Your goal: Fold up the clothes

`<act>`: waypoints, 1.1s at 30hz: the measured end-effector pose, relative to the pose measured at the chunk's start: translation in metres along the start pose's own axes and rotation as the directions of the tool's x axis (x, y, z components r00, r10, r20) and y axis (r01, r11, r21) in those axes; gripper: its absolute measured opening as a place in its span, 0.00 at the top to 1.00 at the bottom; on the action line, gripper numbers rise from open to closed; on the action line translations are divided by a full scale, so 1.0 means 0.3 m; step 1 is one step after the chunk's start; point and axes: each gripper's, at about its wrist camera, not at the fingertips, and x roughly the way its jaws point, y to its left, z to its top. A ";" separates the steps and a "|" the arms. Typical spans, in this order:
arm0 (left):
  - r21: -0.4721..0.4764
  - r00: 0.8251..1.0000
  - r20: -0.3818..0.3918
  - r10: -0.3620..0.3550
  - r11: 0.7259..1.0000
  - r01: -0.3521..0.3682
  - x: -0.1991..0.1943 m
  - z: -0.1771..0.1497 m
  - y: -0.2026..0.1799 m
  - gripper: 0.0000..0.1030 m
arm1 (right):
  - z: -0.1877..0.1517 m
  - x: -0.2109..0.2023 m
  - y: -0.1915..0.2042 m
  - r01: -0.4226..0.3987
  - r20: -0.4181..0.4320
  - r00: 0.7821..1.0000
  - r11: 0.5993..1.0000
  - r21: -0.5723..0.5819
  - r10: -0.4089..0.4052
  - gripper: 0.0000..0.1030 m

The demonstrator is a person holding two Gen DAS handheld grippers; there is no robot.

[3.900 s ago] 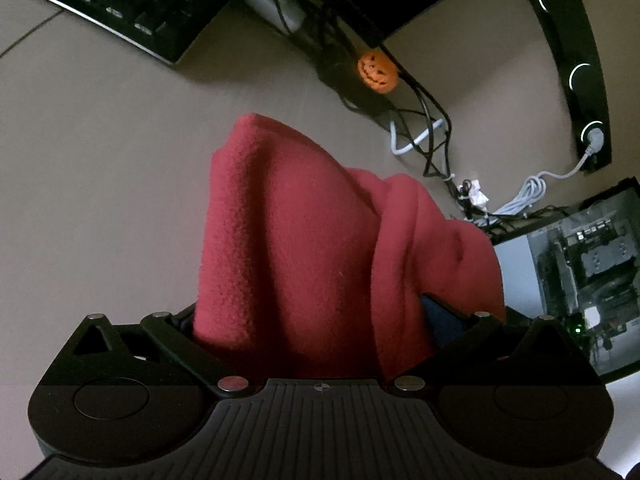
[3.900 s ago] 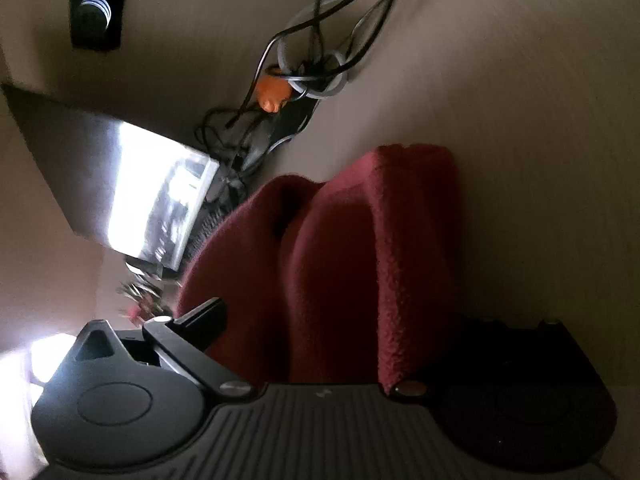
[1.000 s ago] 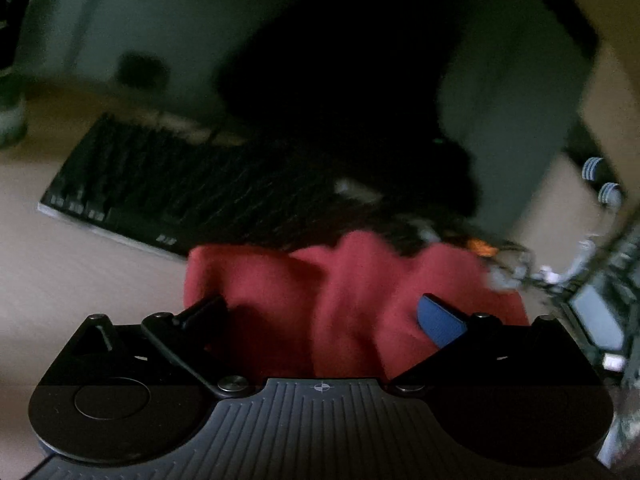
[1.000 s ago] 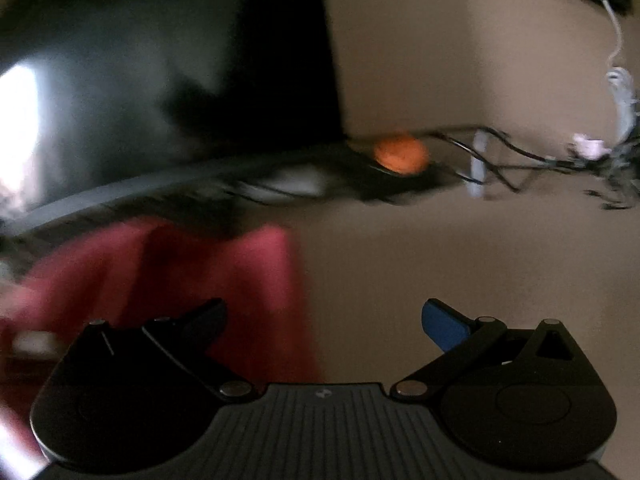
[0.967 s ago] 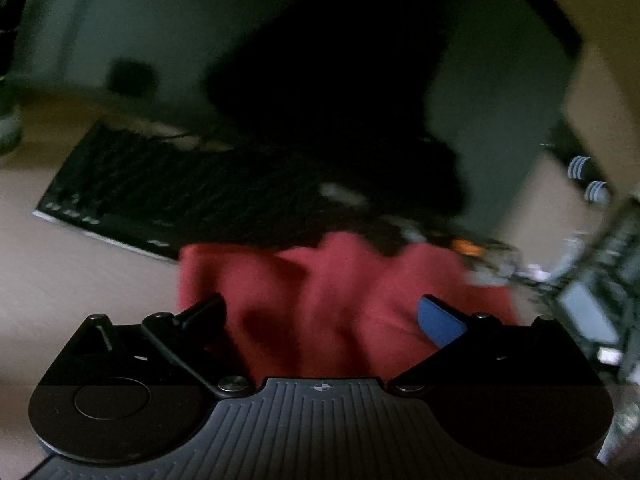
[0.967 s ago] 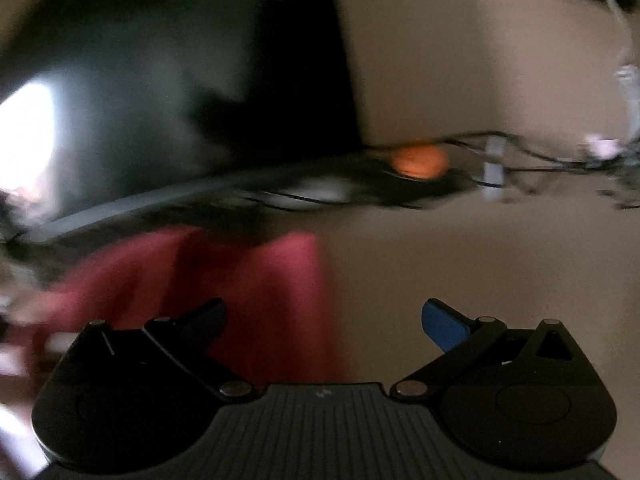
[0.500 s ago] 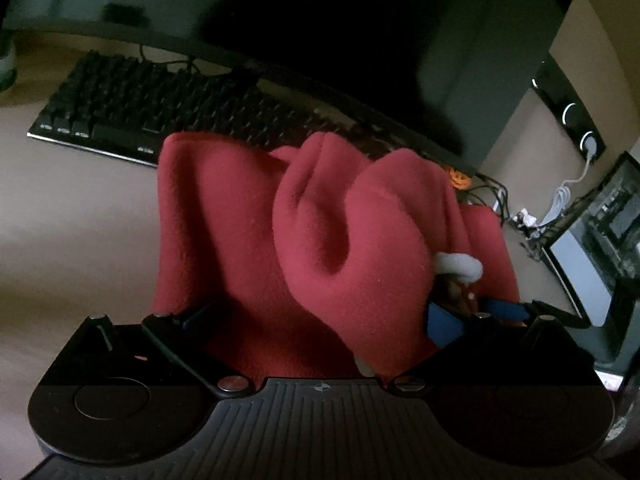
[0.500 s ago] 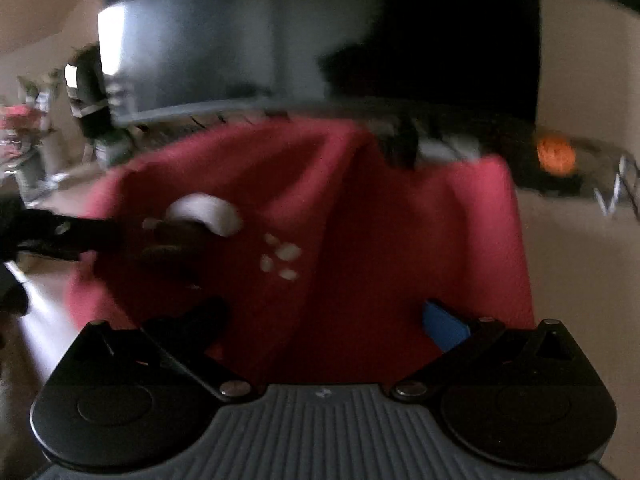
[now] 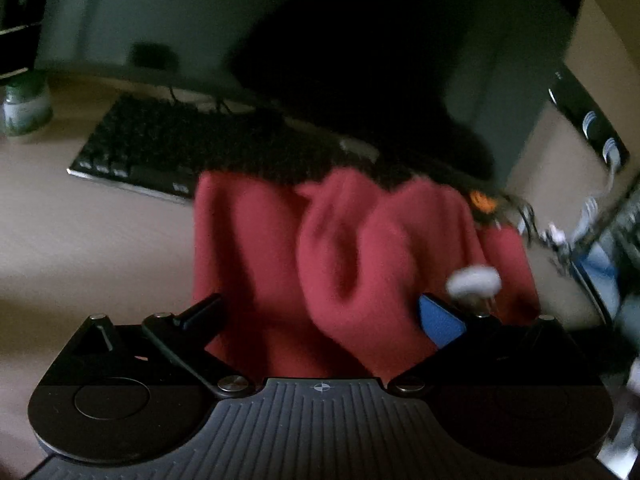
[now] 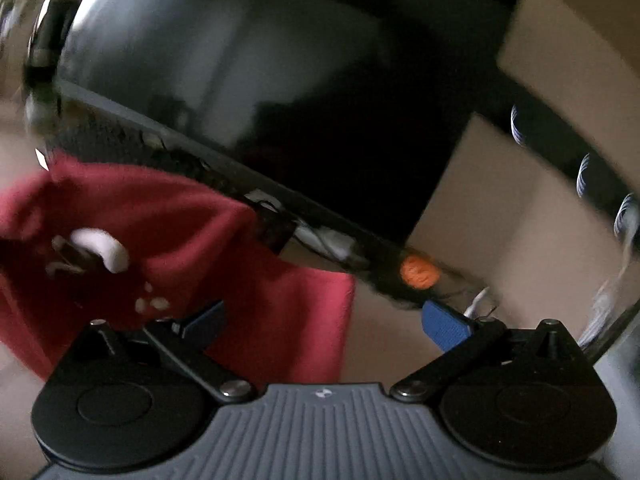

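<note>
A red fleece garment [image 9: 280, 248] lies bunched on the beige desk [image 9: 60, 240] in front of the keyboard, with a white patch [image 9: 474, 280] near its right side. My left gripper [image 9: 320, 312] is open, its fingers wide apart on either side of the near folds; whether they touch the cloth is unclear. In the right wrist view the garment [image 10: 224, 264] spreads across the left half, showing a white patch [image 10: 100, 248]. My right gripper [image 10: 324, 320] is open, its left finger over the cloth's edge and its blue pad [image 10: 444, 324] over bare desk. Both views are blurred.
A black keyboard [image 9: 160, 152] and a dark monitor [image 9: 320, 40] stand behind the garment. An orange pumpkin figure [image 10: 418, 270] sits among cables at the back right. A black bar with lit rings [image 10: 584, 168] runs along the wall. A green-and-white bottle [image 9: 24, 104] stands far left.
The right gripper has swung to the right, so the garment now sits left of it. The left view has drawn back slightly. Both grippers have stayed open.
</note>
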 end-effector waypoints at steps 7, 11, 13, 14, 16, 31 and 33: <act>0.008 0.993 -0.024 -0.113 0.994 0.113 -0.024 -0.022 -0.044 0.00 | -0.057 0.006 0.122 -0.127 -0.048 0.992 0.980 -0.153 0.121 0.00; 0.040 0.997 0.042 -0.068 0.997 0.067 -0.055 0.058 -0.066 0.00 | -0.102 0.104 0.288 -0.053 -0.074 0.997 0.956 -0.289 0.033 0.00; 0.088 0.999 0.036 0.019 0.996 -0.022 -0.032 0.079 -0.084 0.00 | -0.098 0.145 0.293 -0.041 -0.089 0.996 0.954 -0.297 0.015 0.00; 0.104 0.998 0.024 0.057 0.993 -0.059 -0.015 0.081 -0.087 0.00 | -0.084 0.129 0.282 0.003 -0.061 0.998 0.953 -0.303 -0.023 0.00; 0.126 0.993 0.004 0.115 0.985 -0.114 0.009 0.081 -0.089 0.00 | -0.052 0.084 0.255 0.108 0.009 0.994 0.945 -0.310 -0.110 0.00; 0.130 0.994 -0.038 0.107 0.986 -0.101 0.034 0.040 -0.076 0.00 | -0.057 -0.011 -0.069 -0.116 -0.007 0.993 0.978 0.174 0.119 0.00; 0.117 0.994 -0.047 0.103 0.988 -0.097 0.042 0.037 -0.068 0.00 | -0.058 0.039 -0.077 -0.077 -0.032 0.996 0.974 0.212 0.086 0.00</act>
